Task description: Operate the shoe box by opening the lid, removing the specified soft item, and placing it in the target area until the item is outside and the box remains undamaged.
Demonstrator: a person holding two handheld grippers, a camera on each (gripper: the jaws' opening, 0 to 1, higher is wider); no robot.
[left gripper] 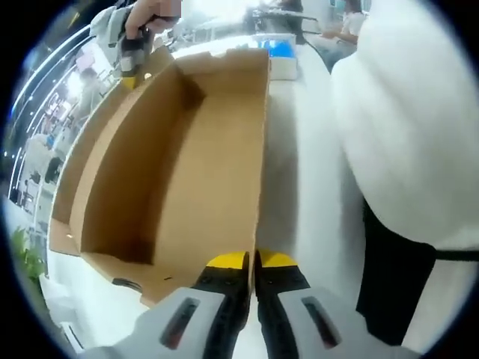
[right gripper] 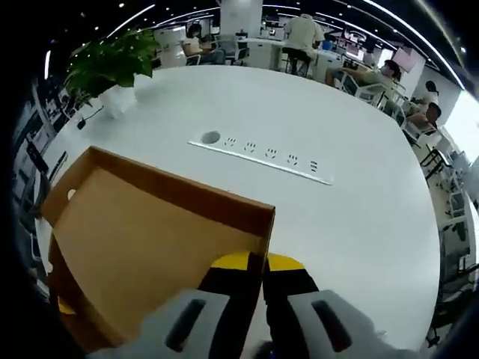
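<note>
Left gripper [left gripper: 253, 262] clamped on shoe box [left gripper: 187, 157] wall edge; right gripper [right gripper: 262, 263] likewise on opposite wall. Box open, interior looks bare; soft item not seen. Judged: steadying step. Next: locate item w/o crushing cardboard.

One cardboard shoe box [left gripper: 187, 149], open. Two grippers: the left gripper [left gripper: 253, 262] at 6 o'clock of the left gripper view and the right gripper [right gripper: 263, 263] at 6 o'clock of the right gripper view. One white worktop [right gripper: 337, 217], bearing one recessed socket strip [right gripper: 262, 155] near 12 o'clock. One potted plant [right gripper: 112, 71] at 10 o'clock.
</note>
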